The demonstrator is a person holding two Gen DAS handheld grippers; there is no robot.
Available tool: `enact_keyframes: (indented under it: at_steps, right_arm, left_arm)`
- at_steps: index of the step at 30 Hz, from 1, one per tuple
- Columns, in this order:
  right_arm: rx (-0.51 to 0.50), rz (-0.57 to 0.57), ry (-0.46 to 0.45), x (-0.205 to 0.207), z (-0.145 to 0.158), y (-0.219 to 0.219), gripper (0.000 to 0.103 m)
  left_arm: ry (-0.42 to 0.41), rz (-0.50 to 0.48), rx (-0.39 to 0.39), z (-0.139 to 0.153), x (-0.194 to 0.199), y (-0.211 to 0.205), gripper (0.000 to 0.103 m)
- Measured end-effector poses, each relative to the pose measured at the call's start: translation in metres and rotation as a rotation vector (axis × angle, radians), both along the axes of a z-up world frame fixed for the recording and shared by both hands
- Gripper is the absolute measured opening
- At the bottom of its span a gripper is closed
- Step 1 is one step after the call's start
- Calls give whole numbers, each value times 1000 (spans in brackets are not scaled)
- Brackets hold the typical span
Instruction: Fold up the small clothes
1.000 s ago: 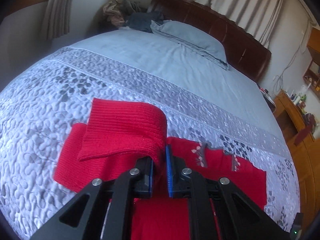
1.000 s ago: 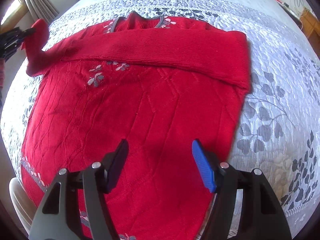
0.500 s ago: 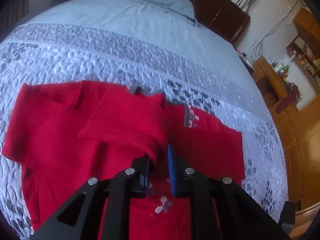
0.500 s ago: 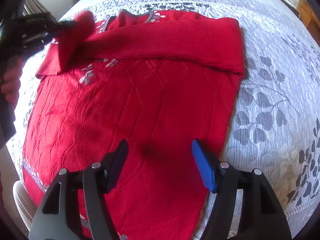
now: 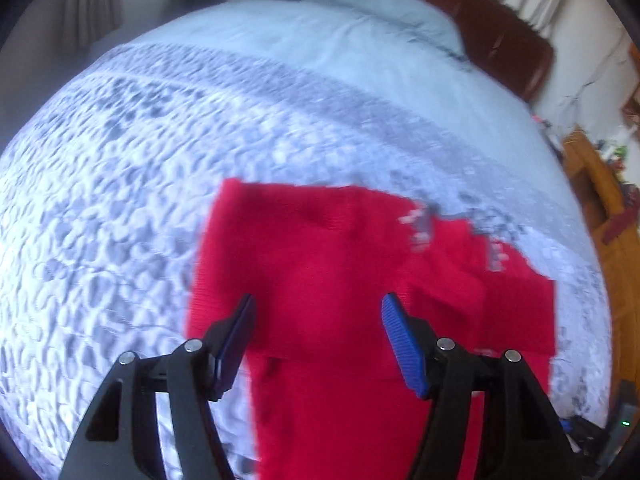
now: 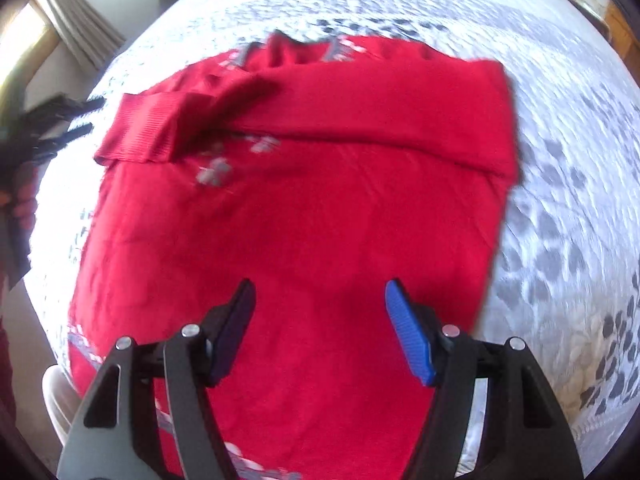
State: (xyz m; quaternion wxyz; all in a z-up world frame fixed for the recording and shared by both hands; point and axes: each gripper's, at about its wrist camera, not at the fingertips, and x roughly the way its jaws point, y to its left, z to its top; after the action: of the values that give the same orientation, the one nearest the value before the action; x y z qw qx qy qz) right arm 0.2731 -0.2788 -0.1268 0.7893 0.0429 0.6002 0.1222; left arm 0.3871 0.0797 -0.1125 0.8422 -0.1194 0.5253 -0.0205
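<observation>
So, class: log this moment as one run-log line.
stage: sleeves folded in | left gripper: opening, nothing between pads | right gripper: open, empty | red knitted sweater: flat on grey quilted bedspread

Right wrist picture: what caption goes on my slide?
Open right gripper hovers over a red sweater, sleeves folded across, on a quilted bed.

The red sweater (image 6: pixel 304 216) is matt ribbed knit; the bedspread (image 5: pixel 120 208) is quilted, pebbly cloth; the headboard (image 5: pixel 500 36) is glossy brown.
</observation>
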Motion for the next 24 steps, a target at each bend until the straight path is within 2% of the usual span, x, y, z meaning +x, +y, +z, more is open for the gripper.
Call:
enact_keyframes:
  at_steps: [3,5,9,14,18,19,20,21,22,23,24]
  right_arm:
    - [-2,29,-1,20,12,20,67]
    - [6,45,7,38,18,35,67]
    - [18,78,50,77,20,68,67]
    - [-1,108,49,112,22,107,67]
    - [-65,141,85,138,1,138,67]
    - [-82,143,91,143,-5,142,63]
    - [-99,136,99,149,-12,144,44]
    - [-106,128,107,151,-17,142,32]
    - [-98,118,115,153,-19,138,14]
    - [-78,108,116,154,-19,133,4]
    - [-39,88,108,151,-15,123,5]
  left_arm:
    - [94,11,63,-26,11,9,65]
    - [214,-11,115,-54,19,10,63]
    - [215,-31,135,-61,23,10,65]
    - [215,-45,76,-63,25,19,66]
    - [201,-59,85,-63,22,17,66]
    - [200,-58,88,-63,22,17,66]
    - [200,-58,91,-64,21,17,66]
    - [201,-58,92,-64,22,17,66]
    - [201,-58,90,-63,22,17,66]
    - [201,-58,88,-64,22,16,66]
    - [200,-59,85,-65,22,16,66]
